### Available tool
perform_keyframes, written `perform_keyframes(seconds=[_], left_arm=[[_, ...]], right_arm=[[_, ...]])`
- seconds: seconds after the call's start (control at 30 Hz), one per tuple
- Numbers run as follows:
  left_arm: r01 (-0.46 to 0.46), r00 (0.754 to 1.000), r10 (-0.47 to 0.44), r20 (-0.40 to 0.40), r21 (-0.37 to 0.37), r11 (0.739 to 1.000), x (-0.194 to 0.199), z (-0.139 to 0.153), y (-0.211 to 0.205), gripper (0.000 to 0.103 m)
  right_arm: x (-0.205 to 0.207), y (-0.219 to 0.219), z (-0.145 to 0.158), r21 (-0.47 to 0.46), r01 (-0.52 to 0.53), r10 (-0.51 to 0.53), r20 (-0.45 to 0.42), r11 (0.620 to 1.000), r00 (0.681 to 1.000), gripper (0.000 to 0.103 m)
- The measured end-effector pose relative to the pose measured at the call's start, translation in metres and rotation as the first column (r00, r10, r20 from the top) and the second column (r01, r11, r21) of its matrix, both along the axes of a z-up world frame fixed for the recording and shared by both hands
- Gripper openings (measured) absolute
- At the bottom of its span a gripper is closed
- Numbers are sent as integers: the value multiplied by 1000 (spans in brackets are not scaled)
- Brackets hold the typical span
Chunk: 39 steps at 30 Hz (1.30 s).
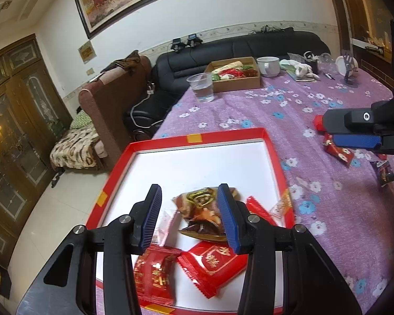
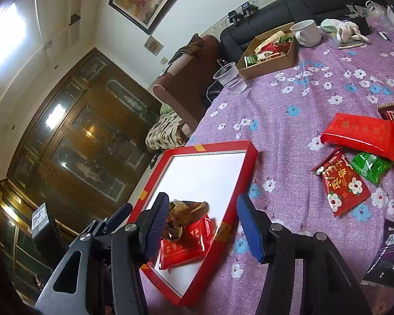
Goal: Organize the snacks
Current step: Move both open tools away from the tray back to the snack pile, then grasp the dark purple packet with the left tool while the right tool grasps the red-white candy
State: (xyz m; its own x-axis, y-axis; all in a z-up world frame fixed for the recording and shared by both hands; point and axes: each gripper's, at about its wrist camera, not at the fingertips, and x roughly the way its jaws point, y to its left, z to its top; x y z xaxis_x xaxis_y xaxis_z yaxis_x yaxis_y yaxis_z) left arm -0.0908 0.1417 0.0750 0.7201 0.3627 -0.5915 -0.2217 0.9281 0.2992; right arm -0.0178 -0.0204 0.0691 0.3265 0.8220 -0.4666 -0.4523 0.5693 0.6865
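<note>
Purple flowered surface (image 2: pixel 289 131) fills both views. Red-rimmed tray (image 1: pixel 197 137) sits lower centre in the left view, lower middle in the right. Inside it a brown-gold snack pack (image 1: pixel 199 210) and red packets (image 1: pixel 212 265) printed with gold Chinese characters. Left gripper (image 1: pixel 191 218) hangs over the brown pack, jaws partly open, not pinching it. Only the right view shows the loose pile at right: big red packet (image 2: pixel 359 135), flower-printed red packet (image 2: pixel 340 183), green packet (image 2: pixel 371 166). Right gripper (image 2: pixel 205 223) has its jaws apart and empty over the tray's rim.
</note>
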Motion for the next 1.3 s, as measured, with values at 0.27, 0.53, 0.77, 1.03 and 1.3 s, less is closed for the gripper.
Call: perform_keyframes(seconds=[0.27, 0.53, 0.77, 1.03, 1.3], left_arm=[[224, 973, -227, -48, -61, 973, 13, 0, -62, 42], [395, 905, -411, -113, -137, 908, 36, -1, -139, 42], [457, 860, -488, -151, -199, 867, 57, -7, -179, 56], [462, 838, -514, -180, -265, 846, 68, -20, -191, 58], [460, 832, -521, -191, -288, 840, 72, -29, -195, 72]], right_arm=[[10, -111, 7, 9, 216, -216, 25, 976, 976, 62], [19, -233, -14, -15, 445, -445, -74, 895, 892, 66], [22, -277, -32, -92, 500, -508, -127, 861, 852, 66], [17, -311, -32, -284, 618, -653, -42, 733, 756, 66], [30, -299, -58, -452, 571, -658, -49, 686, 752, 72]])
